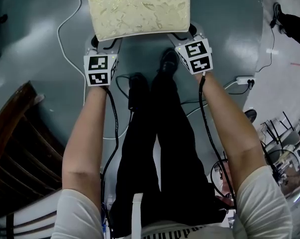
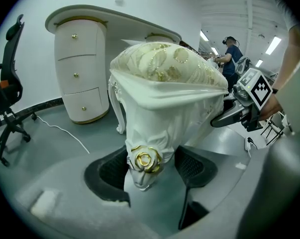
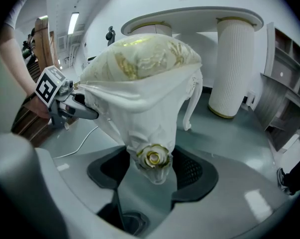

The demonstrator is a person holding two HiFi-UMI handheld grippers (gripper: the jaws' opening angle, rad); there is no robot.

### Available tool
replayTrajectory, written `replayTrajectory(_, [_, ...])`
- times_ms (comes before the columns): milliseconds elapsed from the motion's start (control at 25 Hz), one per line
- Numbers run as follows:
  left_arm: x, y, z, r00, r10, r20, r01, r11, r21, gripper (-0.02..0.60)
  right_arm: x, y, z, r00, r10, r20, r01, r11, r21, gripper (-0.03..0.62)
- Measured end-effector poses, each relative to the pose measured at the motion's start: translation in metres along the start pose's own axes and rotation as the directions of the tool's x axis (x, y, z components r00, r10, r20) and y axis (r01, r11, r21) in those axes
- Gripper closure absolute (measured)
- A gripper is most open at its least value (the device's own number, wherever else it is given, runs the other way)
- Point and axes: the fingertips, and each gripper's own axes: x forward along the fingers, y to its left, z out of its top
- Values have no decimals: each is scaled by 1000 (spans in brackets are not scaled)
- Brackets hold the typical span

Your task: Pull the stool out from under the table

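The white stool, with a cream-and-gold cushion, stands on the grey floor in front of my legs. It is a short way out from the white dressing table. My left gripper holds the stool's near left corner. The carved leg with its gold rose sits between the black pads, which touch it. My right gripper grips the near right corner the same way, with that corner's rose between its pads.
A black office chair stands left of the table's drawer pedestal. White cable and a power strip lie on the floor. Dark wooden furniture is at my left, and metal chairs at my right. A person stands far back.
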Motion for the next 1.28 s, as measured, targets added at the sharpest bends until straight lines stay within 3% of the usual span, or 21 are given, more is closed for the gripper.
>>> replayTrajectory(320, [-30, -22, -33, 1000, 23, -15, -24, 1000, -20, 295, -21, 26, -27, 1000, 7, -12, -7, 1000, -14, 333])
replayTrajectory(600, [-39, -31, -29, 999, 9, -32, -10, 999, -32, 281, -33, 31, -25, 999, 24, -35, -25, 1000, -19, 320])
replayTrajectory(800, [-59, -37, -29, 999, -29, -33, 28, 999, -34, 249, -50, 30, -24, 999, -12, -38, 12, 1000, 8, 296])
replayTrajectory(1000, [-106, -33, -6, 999, -32, -14, 31, 999, -41, 250, -90, 33, -3, 999, -18, -40, 20, 999, 41, 296])
replayTrajectory(1280, [-186, -26, 69, 999, -7, 35, 9, 999, -49, 256, -167, 28, 67, 999, -41, -16, 41, 998, 47, 301])
